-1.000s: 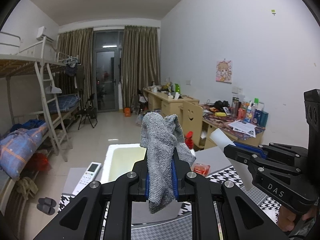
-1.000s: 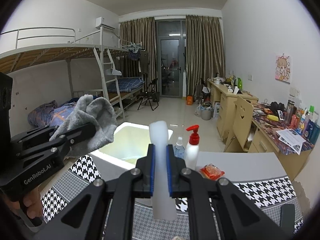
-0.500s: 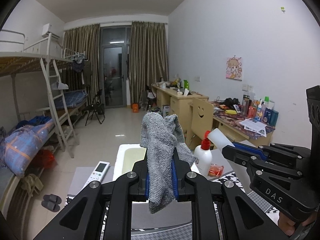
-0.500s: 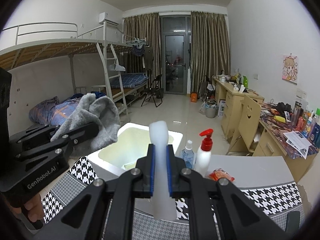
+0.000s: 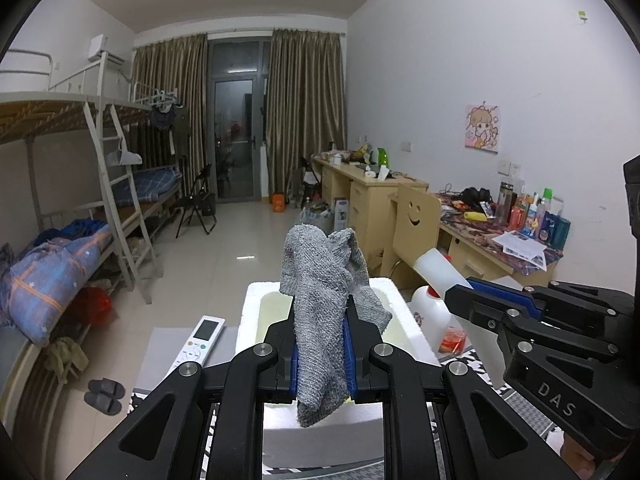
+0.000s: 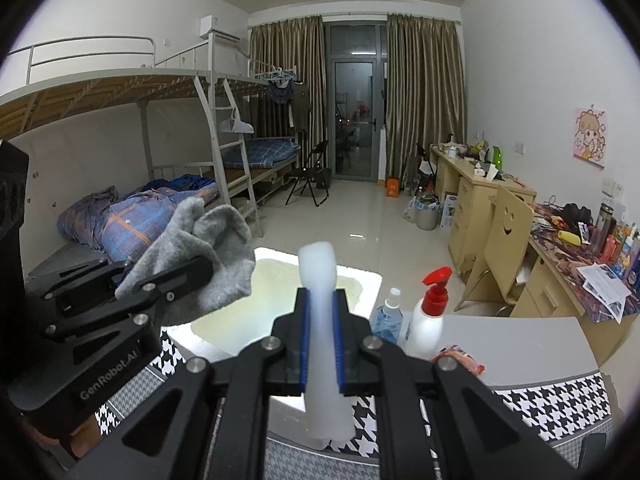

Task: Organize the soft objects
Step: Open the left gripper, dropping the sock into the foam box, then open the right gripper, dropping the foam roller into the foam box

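My left gripper [image 5: 322, 344] is shut on a grey knitted sock [image 5: 324, 280], which stands up between the blue pads and droops below them. In the right wrist view the same sock [image 6: 200, 256] hangs at the left, held over the near left corner of the white foam box [image 6: 360, 276]. My right gripper [image 6: 322, 344] is shut on a white translucent soft strip [image 6: 320, 280] that sticks up and hangs down between its pads. The left wrist view shows that strip [image 5: 438, 266] at the right, beside the foam box [image 5: 250, 312]. Both grippers hover just in front of the box.
A red-pump white bottle [image 6: 428, 316], a small clear bottle [image 6: 386, 316] and a red packet [image 6: 458, 362] stand right of the box on the grey table [image 6: 520, 344]. A white remote [image 5: 200, 340] lies left of the box. A houndstooth mat [image 6: 560, 400] covers the near table.
Both grippers have moved forward toward the foam box, which now looms larger and nearer. The sock and the strip stay clamped as before.
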Action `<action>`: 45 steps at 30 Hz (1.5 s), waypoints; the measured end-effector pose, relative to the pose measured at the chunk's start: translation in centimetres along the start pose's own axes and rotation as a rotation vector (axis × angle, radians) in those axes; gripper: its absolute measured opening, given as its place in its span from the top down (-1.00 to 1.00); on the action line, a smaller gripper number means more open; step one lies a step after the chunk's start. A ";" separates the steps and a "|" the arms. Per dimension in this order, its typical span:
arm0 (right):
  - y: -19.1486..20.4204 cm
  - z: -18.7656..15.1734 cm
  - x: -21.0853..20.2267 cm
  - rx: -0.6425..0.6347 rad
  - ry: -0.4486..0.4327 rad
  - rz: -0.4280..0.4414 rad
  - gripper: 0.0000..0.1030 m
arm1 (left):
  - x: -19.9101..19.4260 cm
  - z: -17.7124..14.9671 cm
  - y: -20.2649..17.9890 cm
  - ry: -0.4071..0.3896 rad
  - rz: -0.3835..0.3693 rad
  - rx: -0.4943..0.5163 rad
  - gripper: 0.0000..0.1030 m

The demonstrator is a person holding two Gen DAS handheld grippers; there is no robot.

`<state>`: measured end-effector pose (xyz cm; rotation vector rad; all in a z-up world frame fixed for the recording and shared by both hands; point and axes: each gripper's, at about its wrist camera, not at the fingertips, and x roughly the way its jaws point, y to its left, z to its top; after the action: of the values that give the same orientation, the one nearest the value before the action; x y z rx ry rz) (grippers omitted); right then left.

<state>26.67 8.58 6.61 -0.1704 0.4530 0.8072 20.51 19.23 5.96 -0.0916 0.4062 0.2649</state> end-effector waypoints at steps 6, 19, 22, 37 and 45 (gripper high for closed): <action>0.0 0.2 0.7 0.002 0.012 -0.006 0.75 | 2.0 0.0 0.3 0.038 -0.013 -0.011 0.62; 0.4 0.5 1.6 -0.001 0.022 -0.008 0.74 | 1.6 -0.3 2.7 0.031 0.059 -0.052 -0.88; 0.7 0.7 1.9 -0.004 0.025 -0.002 0.72 | 0.8 -0.3 3.6 0.010 0.082 -0.067 -0.94; 2.2 1.5 4.2 -0.026 0.049 0.037 0.71 | -2.3 -0.9 5.6 -0.023 0.155 -0.088 -0.98; 2.3 1.3 5.9 -0.002 0.078 0.044 0.56 | -3.0 -1.5 6.9 -0.030 0.200 -0.109 -0.98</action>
<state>28.98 14.43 5.17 -0.1951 0.5303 0.8462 15.37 24.94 5.59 -0.1537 0.3715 0.4849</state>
